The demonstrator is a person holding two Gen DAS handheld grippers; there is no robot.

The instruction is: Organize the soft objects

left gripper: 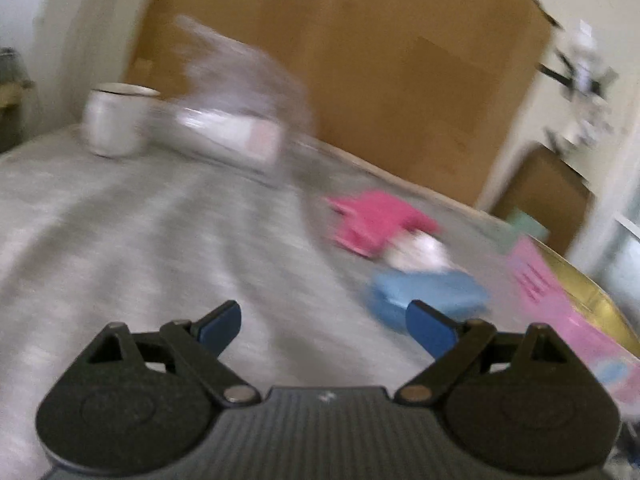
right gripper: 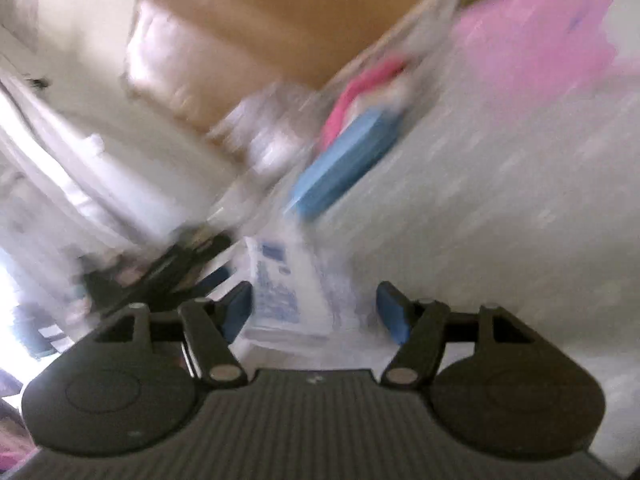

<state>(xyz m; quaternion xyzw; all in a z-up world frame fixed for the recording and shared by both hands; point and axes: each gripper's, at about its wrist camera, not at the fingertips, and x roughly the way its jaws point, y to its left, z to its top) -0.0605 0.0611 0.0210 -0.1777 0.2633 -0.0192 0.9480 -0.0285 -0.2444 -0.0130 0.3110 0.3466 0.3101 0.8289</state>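
Note:
Both views are motion-blurred. In the left wrist view my left gripper [left gripper: 326,326] is open and empty above a grey cloth-covered surface [left gripper: 140,240]. Ahead to its right lie a pink soft item [left gripper: 376,216], a white soft item [left gripper: 420,254] and a blue soft item [left gripper: 424,292], close together. In the right wrist view my right gripper [right gripper: 316,308] is open, with a clear printed plastic bag [right gripper: 288,292] lying between its fingers. The blue item [right gripper: 344,168] and pink item [right gripper: 360,92] lie beyond it. The other gripper [right gripper: 160,276] shows blurred at the left.
A white mug [left gripper: 116,120] and a clear plastic bag with a white packet [left gripper: 240,120] sit at the far left of the surface. A pink box [left gripper: 560,300] lies at the right edge. A brown cardboard panel [left gripper: 380,80] stands behind.

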